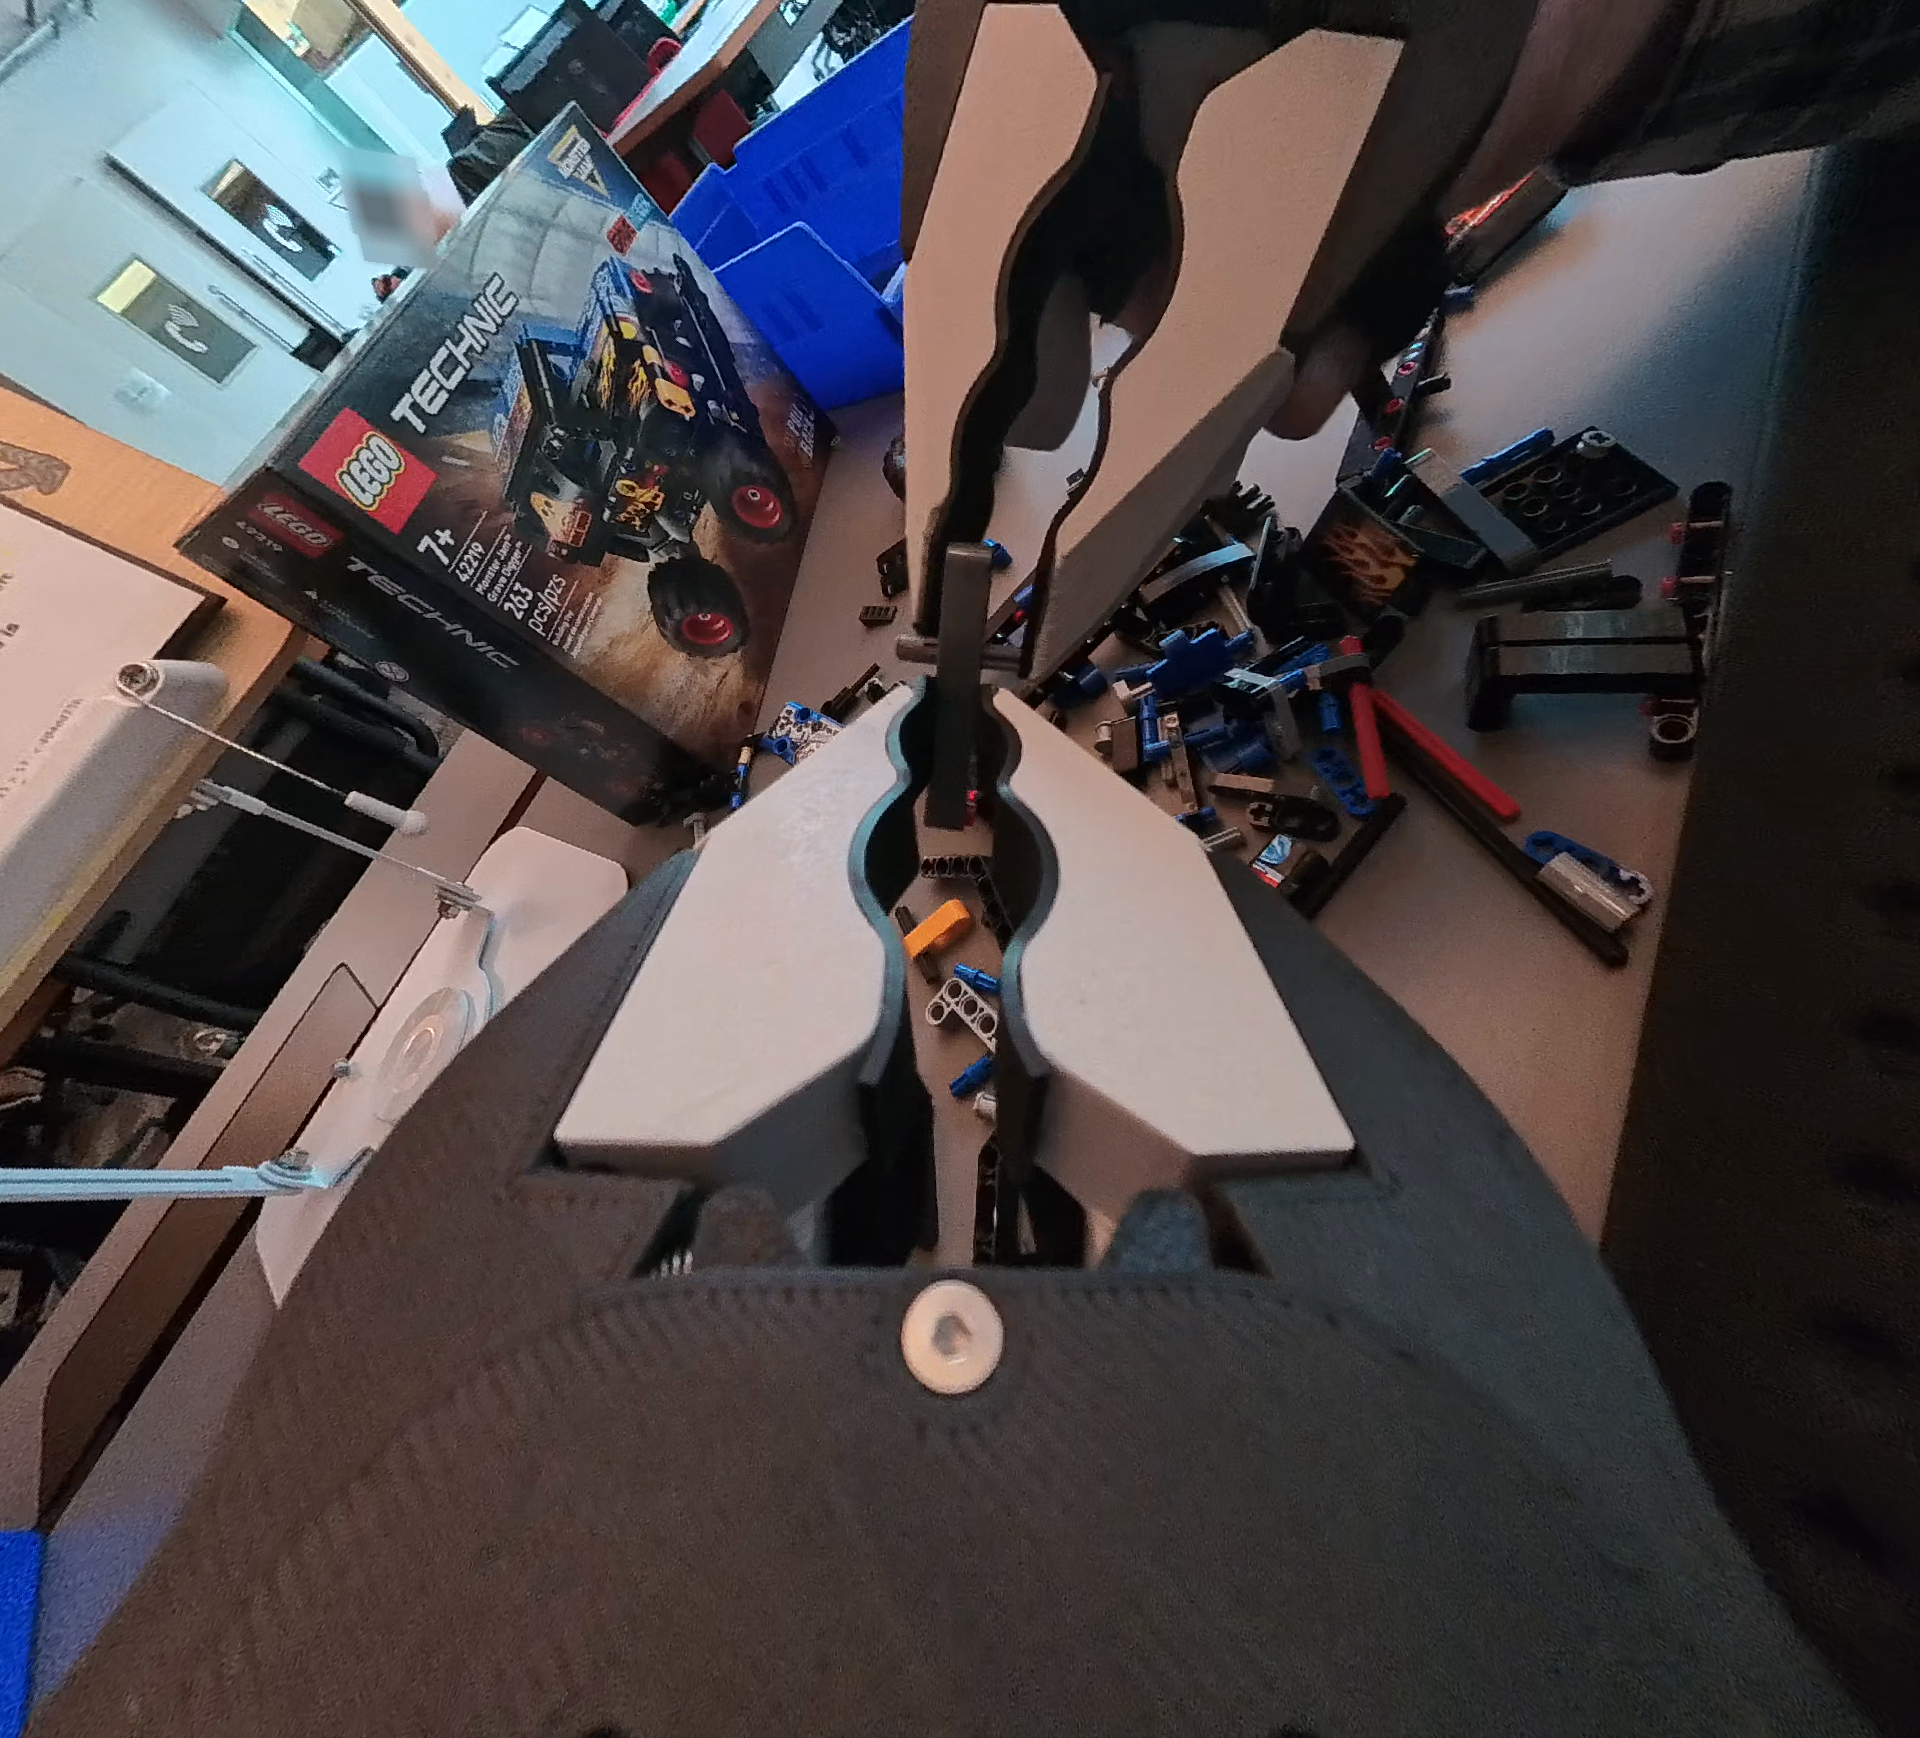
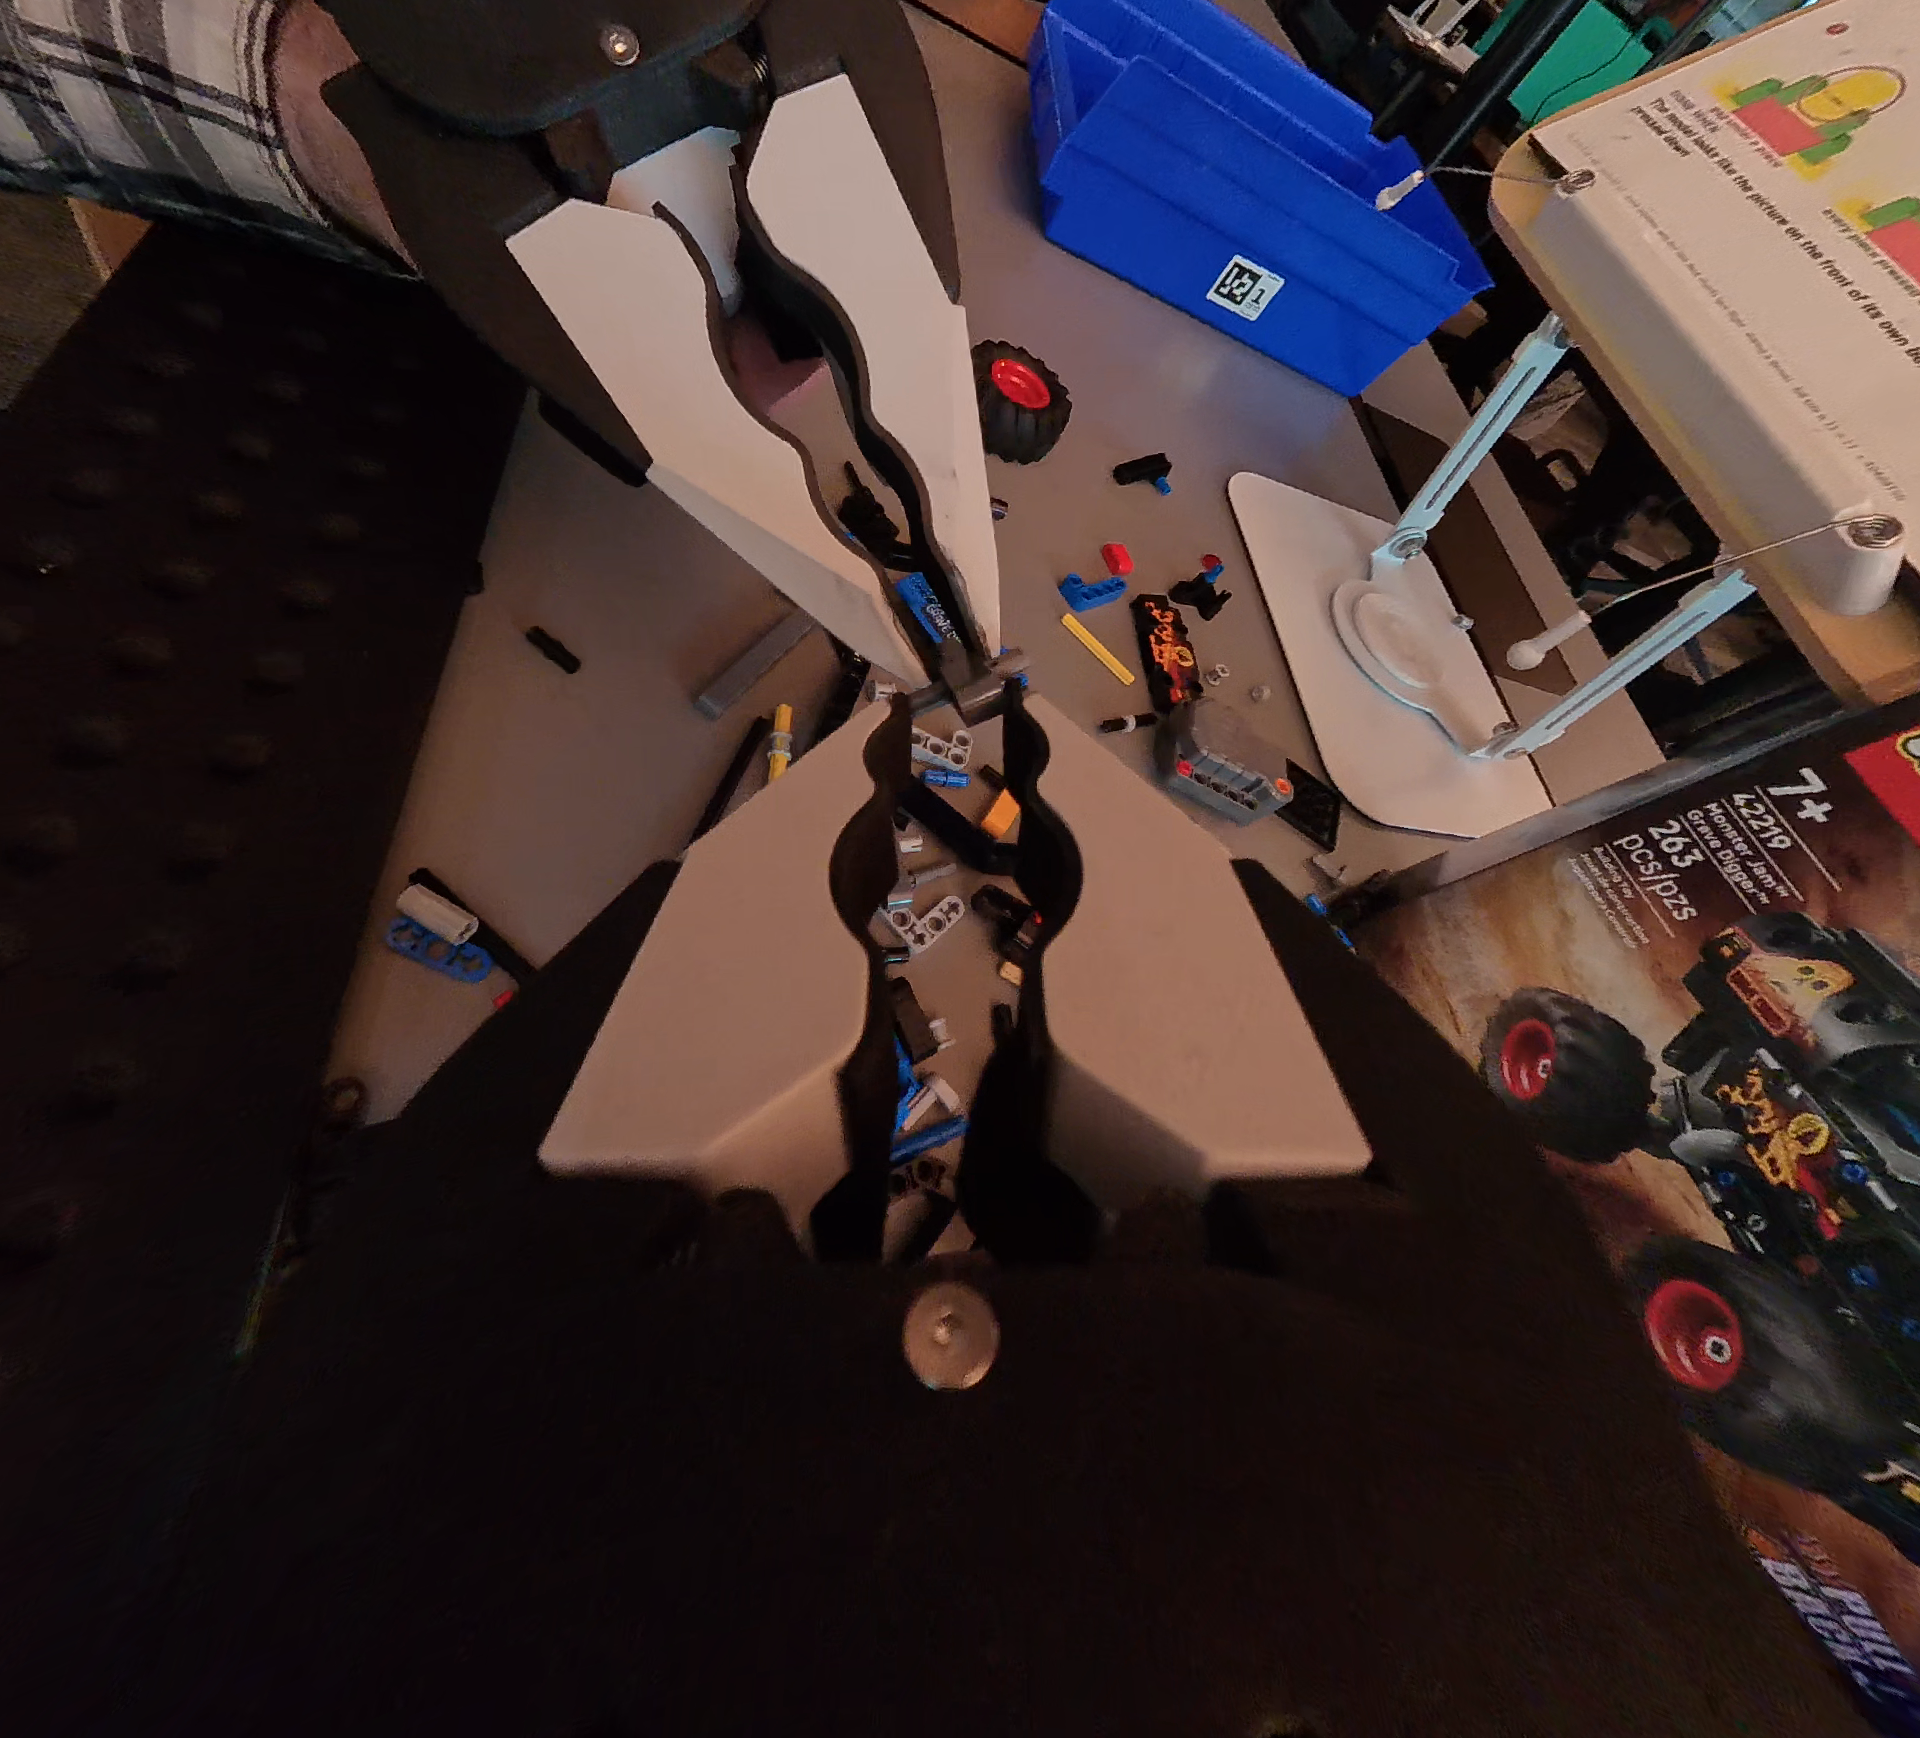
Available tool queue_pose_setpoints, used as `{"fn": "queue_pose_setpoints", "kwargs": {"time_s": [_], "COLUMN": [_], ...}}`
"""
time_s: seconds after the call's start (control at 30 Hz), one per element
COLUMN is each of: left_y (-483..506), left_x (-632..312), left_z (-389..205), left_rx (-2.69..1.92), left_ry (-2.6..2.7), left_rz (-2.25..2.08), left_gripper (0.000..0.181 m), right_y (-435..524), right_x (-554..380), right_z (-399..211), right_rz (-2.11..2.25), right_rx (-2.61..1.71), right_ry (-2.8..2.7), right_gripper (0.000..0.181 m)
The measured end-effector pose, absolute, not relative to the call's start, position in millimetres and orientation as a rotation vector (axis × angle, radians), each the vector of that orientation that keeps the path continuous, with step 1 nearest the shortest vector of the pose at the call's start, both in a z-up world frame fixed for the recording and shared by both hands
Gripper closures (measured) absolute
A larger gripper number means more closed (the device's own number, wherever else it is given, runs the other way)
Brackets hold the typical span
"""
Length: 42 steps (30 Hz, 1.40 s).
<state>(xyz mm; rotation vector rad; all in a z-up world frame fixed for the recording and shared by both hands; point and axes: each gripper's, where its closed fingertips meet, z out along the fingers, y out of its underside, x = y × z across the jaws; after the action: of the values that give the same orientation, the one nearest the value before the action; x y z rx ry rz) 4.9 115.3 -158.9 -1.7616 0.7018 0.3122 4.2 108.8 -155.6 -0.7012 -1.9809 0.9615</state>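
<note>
On the left of the left wrist view stands the toy box [image 1: 499,483], tilted on the table [image 1: 1621,317], with blue bins [image 1: 821,234] behind it. At centre the left claw [image 1: 954,722] is nearly closed, its tips pinching a dark grey beam [image 1: 958,680] that runs lengthwise away from it. The right claw [image 1: 997,639] comes in from the far side, tip to tip, and grips the same piece at a short grey pin [image 1: 914,646] lying crosswise to the beam (how firmly, I cannot tell). In the right wrist view that claw [image 2: 951,701] is likewise almost shut on the grey part [image 2: 977,686]. Rightward lies a scatter of loose pieces [image 1: 1299,712].
</note>
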Motion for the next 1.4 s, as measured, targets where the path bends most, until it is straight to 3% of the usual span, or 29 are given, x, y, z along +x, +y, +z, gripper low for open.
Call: {"fn": "queue_pose_setpoints", "kwargs": {"time_s": [0.83, 1.2, 1.4], "left_y": [111, 111, 110], "left_x": [5, 2, 2], "left_z": [-197, -205, -210], "left_rx": [-1.934, -1.981, -2.017], "left_ry": [0.837, 0.849, 0.848], "left_rz": [0.207, 0.154, 0.122], "left_gripper": [0.179, 0.178, 0.177], "right_y": [101, 100, 103], "right_x": [2, -1, -1], "right_z": [-192, -199, -200], "right_rz": [0.636, 0.735, 0.639], "right_rx": [-0.602, -0.706, -0.627], "right_ry": [-2.132, -2.149, -2.147], "right_gripper": [0.169, 0.170, 0.160]}}
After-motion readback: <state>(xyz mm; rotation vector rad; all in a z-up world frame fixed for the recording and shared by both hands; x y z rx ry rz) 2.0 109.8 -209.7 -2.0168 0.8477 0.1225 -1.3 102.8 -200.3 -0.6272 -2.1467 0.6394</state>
